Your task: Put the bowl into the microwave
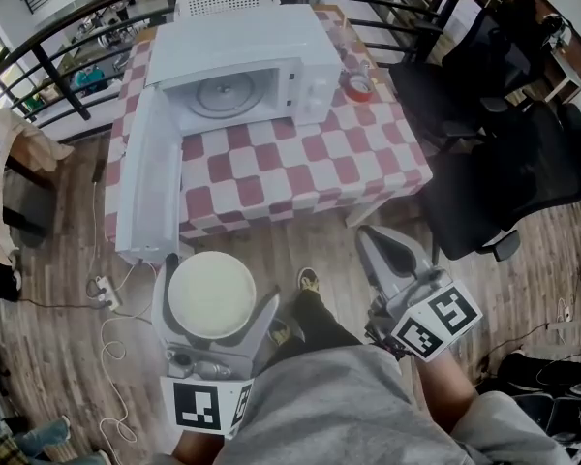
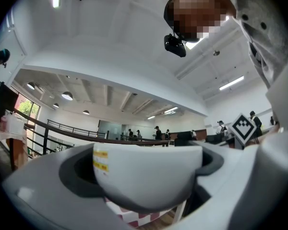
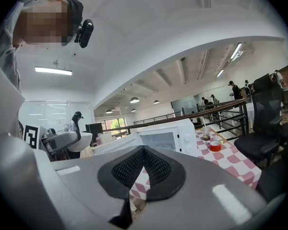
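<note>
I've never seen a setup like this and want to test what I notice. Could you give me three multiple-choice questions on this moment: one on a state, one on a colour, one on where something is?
1. The microwave has its door: A shut; B swung open; C missing.
2. The tablecloth has checks of: A blue and white; B red and white; C green and yellow.
3. The bowl is: A inside the microwave; B on the tablecloth; C gripped by the left tongs, away from the microwave.

Answers: B, the door hangs wide and the turntable shows bare; B, the head view shows red and white squares; C, the left gripper view shows the tongs closed round the bowl.
</note>
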`<action>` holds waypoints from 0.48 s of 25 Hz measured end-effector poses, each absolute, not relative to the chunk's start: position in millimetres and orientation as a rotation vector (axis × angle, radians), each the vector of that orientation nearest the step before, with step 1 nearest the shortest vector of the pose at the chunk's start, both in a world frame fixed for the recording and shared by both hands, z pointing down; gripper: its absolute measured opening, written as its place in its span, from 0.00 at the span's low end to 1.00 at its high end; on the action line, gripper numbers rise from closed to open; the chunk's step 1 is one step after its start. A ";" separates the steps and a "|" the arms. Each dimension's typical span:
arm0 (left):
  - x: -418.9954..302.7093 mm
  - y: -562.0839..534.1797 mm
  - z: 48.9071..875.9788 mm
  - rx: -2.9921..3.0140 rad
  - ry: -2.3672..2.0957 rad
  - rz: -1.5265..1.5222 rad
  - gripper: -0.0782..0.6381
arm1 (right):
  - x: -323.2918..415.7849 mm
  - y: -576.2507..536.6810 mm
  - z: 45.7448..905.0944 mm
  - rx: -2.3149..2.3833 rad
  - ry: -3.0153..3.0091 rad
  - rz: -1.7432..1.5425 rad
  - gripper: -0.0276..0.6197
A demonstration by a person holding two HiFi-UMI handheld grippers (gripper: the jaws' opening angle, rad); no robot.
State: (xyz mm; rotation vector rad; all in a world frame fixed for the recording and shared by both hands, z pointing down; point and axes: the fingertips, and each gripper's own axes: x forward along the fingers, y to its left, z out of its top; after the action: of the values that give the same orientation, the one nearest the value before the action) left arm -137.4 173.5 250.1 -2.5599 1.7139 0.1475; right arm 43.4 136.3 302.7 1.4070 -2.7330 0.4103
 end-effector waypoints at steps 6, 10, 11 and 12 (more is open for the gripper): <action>-121.5 142.9 253.7 -2.546 1.726 0.131 0.86 | 54.8 103.1 315.1 1.376 -2.728 0.414 0.04; -113.2 117.3 257.2 -2.550 1.739 0.112 0.86 | 58.7 76.5 320.5 1.346 -2.726 0.414 0.04; -111.1 110.6 258.4 -2.552 1.742 0.108 0.87 | 60.3 69.6 322.1 1.343 -2.725 0.416 0.04; -108.8 103.8 259.9 -2.552 1.745 0.103 0.86 | 62.2 62.8 323.5 1.339 -2.725 0.420 0.04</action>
State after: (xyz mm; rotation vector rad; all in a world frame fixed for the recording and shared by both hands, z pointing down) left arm -108.8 103.8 259.9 -2.5525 1.7453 0.1026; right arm 62.2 62.8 323.5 1.3393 -2.7248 0.4200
